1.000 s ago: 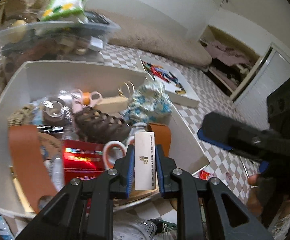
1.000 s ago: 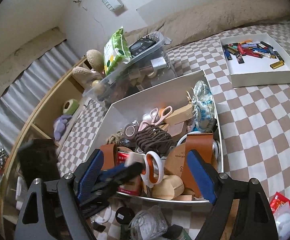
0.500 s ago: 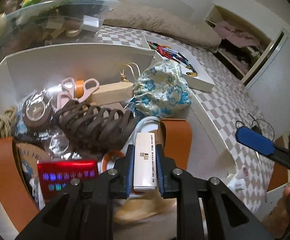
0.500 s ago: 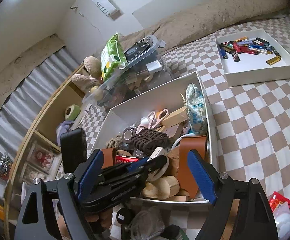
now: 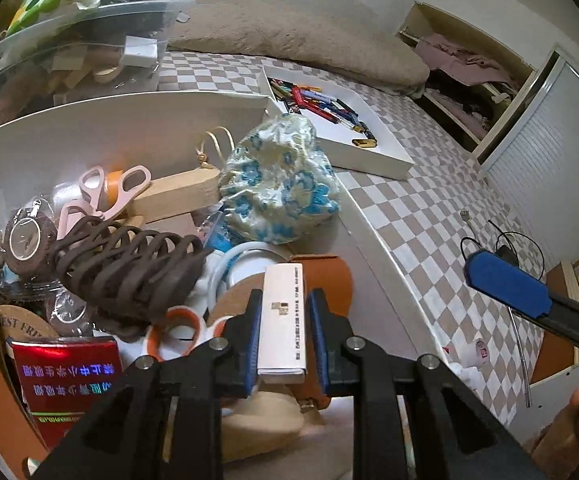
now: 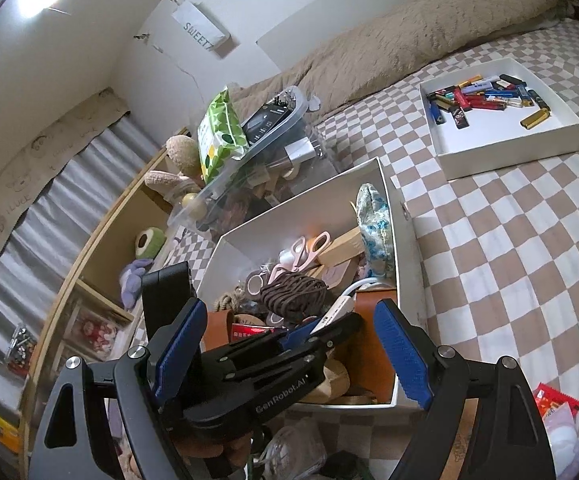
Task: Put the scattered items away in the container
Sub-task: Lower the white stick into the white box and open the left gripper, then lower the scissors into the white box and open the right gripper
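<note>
left gripper [image 5: 283,320]: blue pads pinching a slim white rectangular device [image 5: 282,316], held lengthwise between them, printed side up. jaws just starting to ease apart; the device sits snug between the pads. it hangs over the near right part of the white container [image 5: 121,120], above a brown leather piece [image 5: 329,280] and orange-handled scissors [image 5: 177,330].

container contents: dark brown woven bundle [image 5: 129,268] mid-box, pink scissors [image 5: 105,192] and wooden block [image 5: 177,196] toward the far wall, blue-floral pouch [image 5: 285,188] against the right wall, red foil packet [image 5: 65,372] at near left.

right gripper [image 6: 289,352]: jaws spread wide, nothing between the pads; it looks over the container's near edge, with the left tool in front of it.

white tray of lighters [image 6: 505,116] lies on the checkered bed cover [image 6: 509,240], well apart beyond the container's right side.
</note>
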Available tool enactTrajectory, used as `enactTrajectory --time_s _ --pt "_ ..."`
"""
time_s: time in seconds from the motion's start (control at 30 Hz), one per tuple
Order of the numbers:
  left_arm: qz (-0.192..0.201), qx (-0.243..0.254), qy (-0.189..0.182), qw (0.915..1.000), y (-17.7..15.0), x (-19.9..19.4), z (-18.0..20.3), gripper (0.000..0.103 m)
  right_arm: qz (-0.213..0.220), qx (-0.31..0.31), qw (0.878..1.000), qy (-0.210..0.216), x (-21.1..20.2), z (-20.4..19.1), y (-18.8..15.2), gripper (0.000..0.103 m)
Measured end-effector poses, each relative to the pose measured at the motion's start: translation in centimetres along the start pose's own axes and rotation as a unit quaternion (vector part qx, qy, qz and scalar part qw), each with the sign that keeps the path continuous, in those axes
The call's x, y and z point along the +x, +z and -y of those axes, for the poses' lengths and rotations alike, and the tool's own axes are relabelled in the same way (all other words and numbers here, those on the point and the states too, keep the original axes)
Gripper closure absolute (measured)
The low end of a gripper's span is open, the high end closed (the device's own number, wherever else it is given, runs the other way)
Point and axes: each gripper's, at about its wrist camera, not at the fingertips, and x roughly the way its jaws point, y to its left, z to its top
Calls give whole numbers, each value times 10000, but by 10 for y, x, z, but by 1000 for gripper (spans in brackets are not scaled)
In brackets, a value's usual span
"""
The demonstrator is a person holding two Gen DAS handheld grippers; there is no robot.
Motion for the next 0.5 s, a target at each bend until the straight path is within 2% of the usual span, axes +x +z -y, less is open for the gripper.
enactTrajectory --time_s 0.1,0.17,0.2,0.5 --pt "13 21 -88 10000 -1 -2 4 62 5 -4 10000 18 0 0 0 17" --pt "72 -35 -198 9998 -2 -3 7 36 7 7 10000 26 -1 0 0 17" --pt "96 -67 -177 9998 -2 -4 8 32 12 15 10000 38 -1 0 0 17" --pt "116 -21 -106 9999 -5 -7 13 31 77 102 9999 100 -7 3 2 17"
